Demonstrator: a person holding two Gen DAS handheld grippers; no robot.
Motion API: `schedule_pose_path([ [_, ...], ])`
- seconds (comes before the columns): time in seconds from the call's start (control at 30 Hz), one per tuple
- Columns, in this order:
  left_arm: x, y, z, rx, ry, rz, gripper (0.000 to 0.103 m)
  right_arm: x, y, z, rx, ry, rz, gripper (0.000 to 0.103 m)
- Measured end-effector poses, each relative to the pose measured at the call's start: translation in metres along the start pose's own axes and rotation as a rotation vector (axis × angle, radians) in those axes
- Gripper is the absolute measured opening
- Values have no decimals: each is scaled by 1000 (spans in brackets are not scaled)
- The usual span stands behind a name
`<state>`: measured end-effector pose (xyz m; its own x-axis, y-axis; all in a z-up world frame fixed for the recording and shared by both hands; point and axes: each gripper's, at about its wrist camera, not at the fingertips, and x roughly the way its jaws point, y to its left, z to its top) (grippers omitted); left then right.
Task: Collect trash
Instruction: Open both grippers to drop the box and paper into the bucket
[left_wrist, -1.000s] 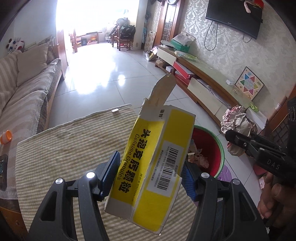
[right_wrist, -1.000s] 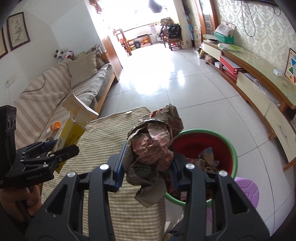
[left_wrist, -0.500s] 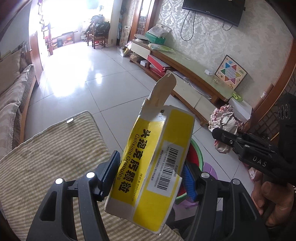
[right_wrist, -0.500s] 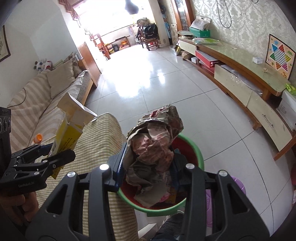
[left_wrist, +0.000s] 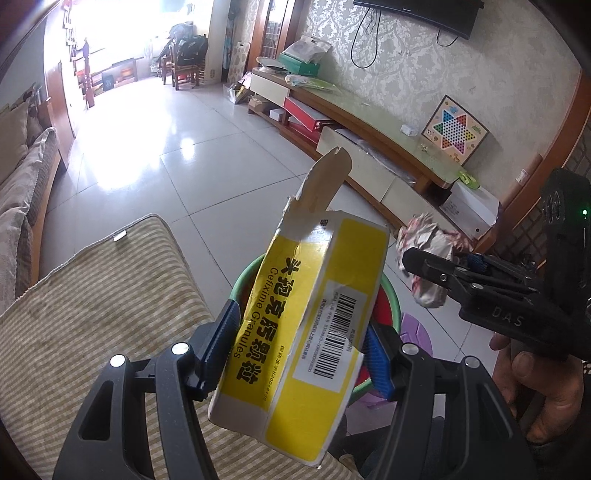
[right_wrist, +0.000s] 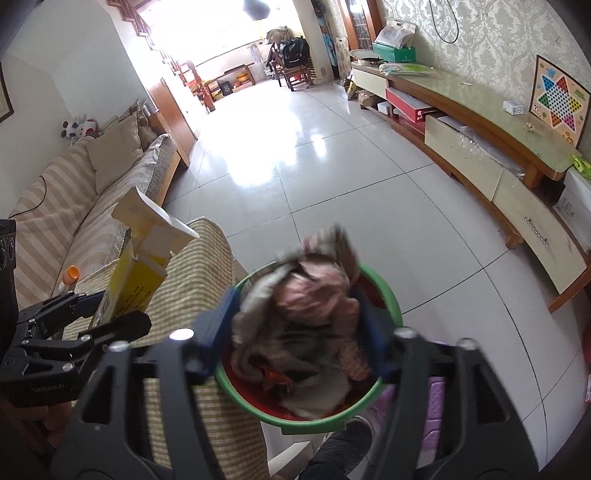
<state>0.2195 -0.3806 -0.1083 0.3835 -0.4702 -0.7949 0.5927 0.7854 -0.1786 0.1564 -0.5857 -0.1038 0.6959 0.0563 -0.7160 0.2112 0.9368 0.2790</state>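
My left gripper (left_wrist: 301, 349) is shut on a torn yellow medicine box (left_wrist: 314, 325), which stands tilted with its flap up, over the near rim of the green bin (left_wrist: 391, 295). The same box (right_wrist: 133, 284) and left gripper (right_wrist: 110, 314) show at the left of the right wrist view. My right gripper (right_wrist: 299, 332) hangs over the red-lined green bin (right_wrist: 317, 424). Its jaws are opening and stand wide. The crumpled paper wad (right_wrist: 314, 295) lies blurred between them, loose of the pads. From the left wrist view the wad (left_wrist: 428, 258) sits at the right gripper's (left_wrist: 436, 266) tips.
A striped cushion (left_wrist: 110, 295) borders the bin on the left. A purple mat (left_wrist: 417, 332) lies by the bin on the tiled floor. A low TV cabinet (right_wrist: 480, 122) runs along the right wall. On the sofa (right_wrist: 55, 206) at the left rests an orange-capped bottle (right_wrist: 72, 275).
Both grippers have swung right, from over the cushion to over the bin. The right jaws have spread wide and the paper wad has come loose. The left grip on the box is unchanged.
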Motion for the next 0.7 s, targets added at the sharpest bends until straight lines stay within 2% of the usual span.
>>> schedule_pose_path([
  [0.03, 0, 0, 0, 0, 0, -2, 60, -2, -1, 0, 6, -12, -5, 92],
  [0.07, 1, 0, 0, 3, 1, -3, 60, -3, -2, 0, 12, -21, 7, 94],
  [0.53, 19, -22, 10, 44, 12, -28, 62, -20, -19, 5, 49, -66, -2, 98],
  [0.57, 20, -24, 11, 47, 12, -32, 59, -21, -22, 5, 55, -66, -2, 98],
  [0.7, 23, -30, 16, 58, 8, -39, 59, -25, -27, 6, 62, -73, -13, 98],
])
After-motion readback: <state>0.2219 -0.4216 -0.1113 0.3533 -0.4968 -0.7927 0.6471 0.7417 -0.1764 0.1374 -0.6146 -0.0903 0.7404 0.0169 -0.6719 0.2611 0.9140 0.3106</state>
